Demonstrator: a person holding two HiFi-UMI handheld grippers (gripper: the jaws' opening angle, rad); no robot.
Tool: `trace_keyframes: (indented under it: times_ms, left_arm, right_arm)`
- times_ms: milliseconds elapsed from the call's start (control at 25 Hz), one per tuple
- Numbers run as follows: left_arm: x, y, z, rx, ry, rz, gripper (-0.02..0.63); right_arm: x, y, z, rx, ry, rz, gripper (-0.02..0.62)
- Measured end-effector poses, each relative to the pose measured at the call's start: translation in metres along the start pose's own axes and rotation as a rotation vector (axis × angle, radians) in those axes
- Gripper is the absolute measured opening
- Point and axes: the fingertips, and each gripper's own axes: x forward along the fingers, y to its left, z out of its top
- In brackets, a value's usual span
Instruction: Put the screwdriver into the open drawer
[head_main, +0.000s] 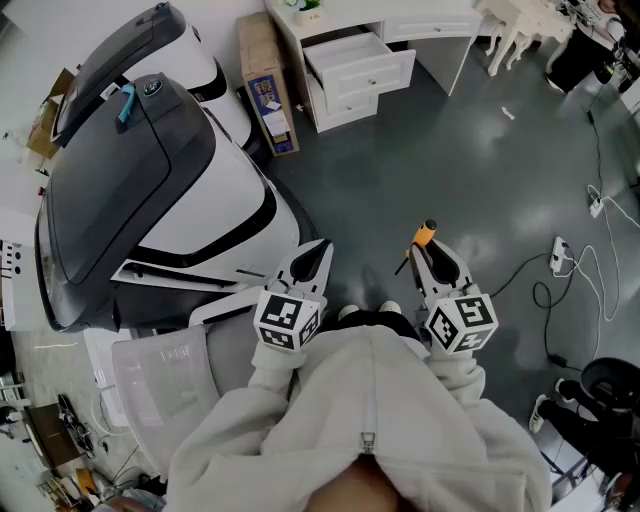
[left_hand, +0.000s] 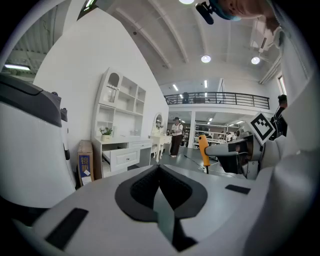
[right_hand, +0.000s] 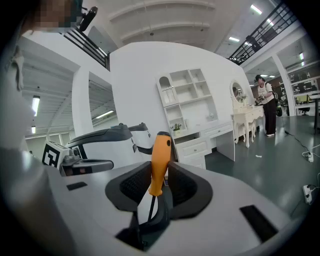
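left tool (head_main: 321, 247) — jaws together | right tool (head_main: 419, 250) — gripping screwdriver (right_hand: 159, 161)

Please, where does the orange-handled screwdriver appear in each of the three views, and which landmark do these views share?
Head view: the orange-handled screwdriver is right of centre, sticking out of the right gripper.
Left gripper view: the screwdriver stands upright, right of centre.
Right gripper view: the screwdriver is at the centre, clamped between the jaws.
Shared landmark: the white desk with its open drawer.
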Motion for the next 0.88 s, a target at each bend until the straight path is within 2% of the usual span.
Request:
trace_keyframes:
  times_ms: [160,560,880]
  left_arm:
    - [-0.004,0.004,-0.004,-0.010,0.001,0.003,0.017]
    - [-0.010,0.009,-0.014,-0.029,0.017,0.006,0.017]
    - [0.010,0.012,-0.013,-0.024,0.027,0.020,0.017]
  right_arm:
    - [0.001,0.003,-0.005,0.059,-0.004,0.008,0.120]
    - [0.002,0.008,-0.012,0.051,0.010,-0.019,0.120]
    - [0.019,-0.010,-0.009,0.066,0.015,-0.006,0.120]
